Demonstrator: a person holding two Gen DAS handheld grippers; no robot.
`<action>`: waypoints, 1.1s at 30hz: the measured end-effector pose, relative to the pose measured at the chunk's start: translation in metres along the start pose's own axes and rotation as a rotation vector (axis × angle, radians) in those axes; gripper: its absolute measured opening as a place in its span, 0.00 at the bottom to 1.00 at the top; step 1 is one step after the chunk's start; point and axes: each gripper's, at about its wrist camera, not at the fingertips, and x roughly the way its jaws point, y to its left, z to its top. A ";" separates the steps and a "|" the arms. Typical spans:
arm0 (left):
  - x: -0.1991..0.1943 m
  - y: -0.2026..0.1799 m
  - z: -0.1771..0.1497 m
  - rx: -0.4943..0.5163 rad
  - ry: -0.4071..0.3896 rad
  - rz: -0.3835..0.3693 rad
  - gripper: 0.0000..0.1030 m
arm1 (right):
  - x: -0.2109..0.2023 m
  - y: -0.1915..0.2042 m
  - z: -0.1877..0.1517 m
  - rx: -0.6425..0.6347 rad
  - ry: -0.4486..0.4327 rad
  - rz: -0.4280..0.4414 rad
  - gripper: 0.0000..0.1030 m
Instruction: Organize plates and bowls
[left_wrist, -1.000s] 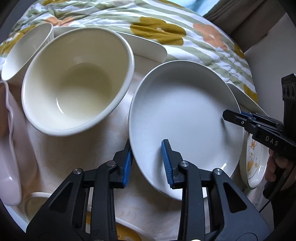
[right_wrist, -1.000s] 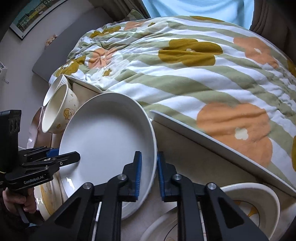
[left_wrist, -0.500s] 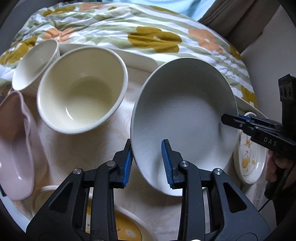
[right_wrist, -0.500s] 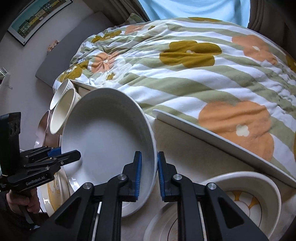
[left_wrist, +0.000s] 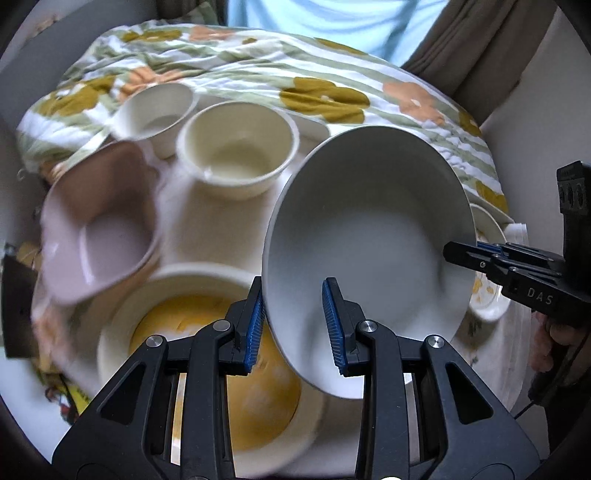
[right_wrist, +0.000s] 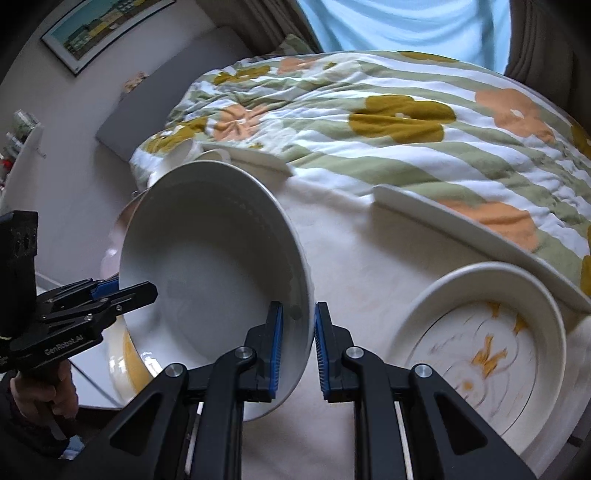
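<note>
Grey plate, deep-welled, is held clear of the table and tilted, pinched at opposite rims: left gripper grips the near edge with its blue fingers on either side of the rim, and right gripper clamps the far edge, fingers nearly pressed together on the thin wall. Likely step: carrying the plate toward a stack, perhaps onto the yellow-centred plate lying below it. To do this well, both hands should travel together and level the plate before lowering, since a tilted rim could slip from the pads or clip the pink bowl close by. Containers: the two cream bowls stand side by side near the floral quilt, both apparently empty; the pink bowl also looks empty, though blurred. Patterned plate sits apart on the right, nothing on it.
</note>
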 end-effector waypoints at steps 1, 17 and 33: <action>-0.008 0.006 -0.008 -0.013 0.003 0.003 0.27 | -0.002 0.008 -0.004 -0.008 0.002 0.006 0.15; -0.016 0.112 -0.050 -0.026 0.118 -0.061 0.27 | 0.024 0.109 -0.065 0.105 0.024 -0.013 0.15; 0.021 0.126 -0.050 0.082 0.179 -0.086 0.27 | 0.055 0.133 -0.083 0.179 0.068 -0.147 0.15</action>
